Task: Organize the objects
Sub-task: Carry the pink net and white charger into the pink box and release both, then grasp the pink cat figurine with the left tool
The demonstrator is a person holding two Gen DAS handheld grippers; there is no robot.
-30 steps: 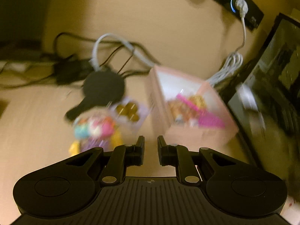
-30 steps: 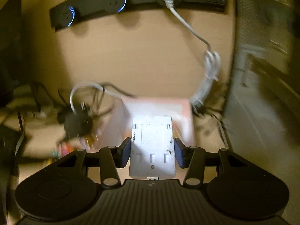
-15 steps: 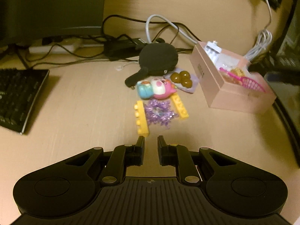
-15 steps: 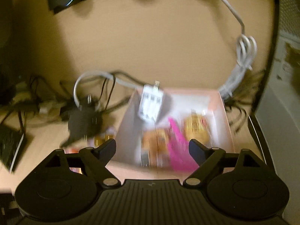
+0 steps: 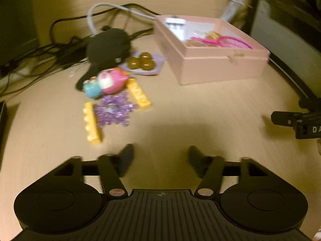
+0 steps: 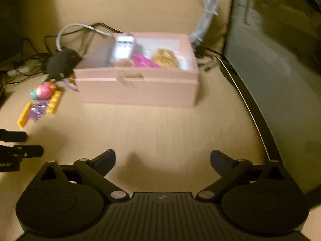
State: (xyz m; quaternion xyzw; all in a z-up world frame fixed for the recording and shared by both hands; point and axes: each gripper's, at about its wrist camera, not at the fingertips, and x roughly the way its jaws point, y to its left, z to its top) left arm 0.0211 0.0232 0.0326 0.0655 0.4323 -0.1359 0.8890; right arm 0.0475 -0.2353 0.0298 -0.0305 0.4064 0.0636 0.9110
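Observation:
An open pink box [image 5: 220, 68] [image 6: 138, 92] stands on the wooden desk, holding a white charger [image 6: 123, 48], a pink item [image 6: 143, 62] and a yellowish packet [image 6: 165, 59]. Left of it lie a pink and teal toy [image 5: 108, 82], purple crystal piece [image 5: 113, 110], two yellow bricks [image 5: 92, 123] [image 5: 139, 93], brown balls on a lilac pouch [image 5: 141, 62] and a black brush [image 5: 106, 49]. My left gripper [image 5: 160, 158] is open and empty, low over the desk short of the toys. My right gripper [image 6: 162, 160] is open and empty, in front of the box.
Tangled black and grey cables [image 5: 66, 46] lie behind the toys. A coiled white cord [image 6: 208, 2] hangs by the wall. A dark computer case [image 6: 276, 60] stands at the right. The other gripper shows at the edge of each view [image 5: 297, 122] [image 6: 18, 150].
The right gripper opened and dropped the white charger into the box, then drew back and down. The left gripper opened and moved closer to the desk and toys.

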